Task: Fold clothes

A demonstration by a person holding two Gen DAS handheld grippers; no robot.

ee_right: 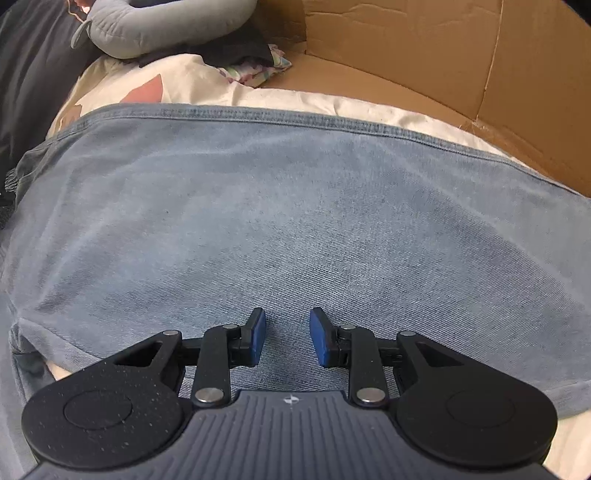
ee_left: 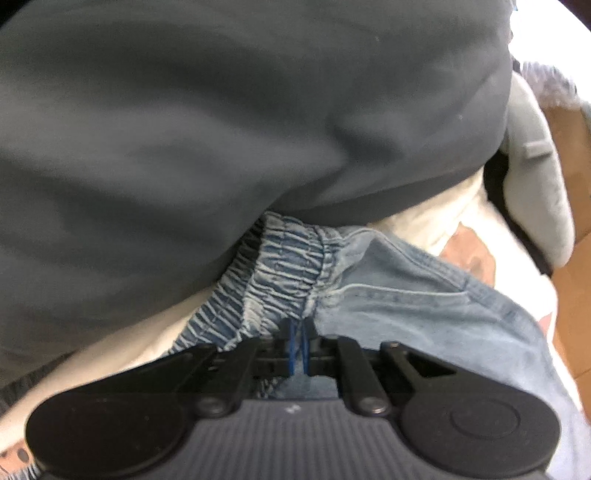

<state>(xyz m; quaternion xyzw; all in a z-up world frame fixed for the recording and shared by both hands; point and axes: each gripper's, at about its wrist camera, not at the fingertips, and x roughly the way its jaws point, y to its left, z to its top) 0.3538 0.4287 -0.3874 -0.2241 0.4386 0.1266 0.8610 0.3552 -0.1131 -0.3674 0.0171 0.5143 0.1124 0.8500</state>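
Ahead of the left gripper (ee_left: 297, 341) a dark grey-blue garment (ee_left: 221, 129) fills most of the left wrist view, hanging blurred above the jaws; only this view shows it, and only this view shows the gathered elastic waistband (ee_left: 284, 269) of the denim trousers (ee_left: 424, 314), which runs from just ahead of the fingertips up under the grey cloth; the jaws stand nearly together, a thin slit between the blue pads (ee_left: 291, 347), pinched on the waistband's edge. The right wrist view shows instead the trousers (ee_right: 258, 221) spread flat and wide ahead of and beneath the right gripper (ee_right: 287, 338), a stitched hem far ahead of the jaws; these jaws stand apart, holding nothing, the denim bare between the pads (ee_right: 258, 336). Beyond the hem lies a cream sheet (ee_right: 207, 85); to the right ahead a cardboard box (ee_right: 424, 48) stands open, a small patterned cloth (ee_right: 258, 72) at its near edge, whether inside I cannot tell; a grey cushion (ee_right: 159, 26) lies far ahead left.
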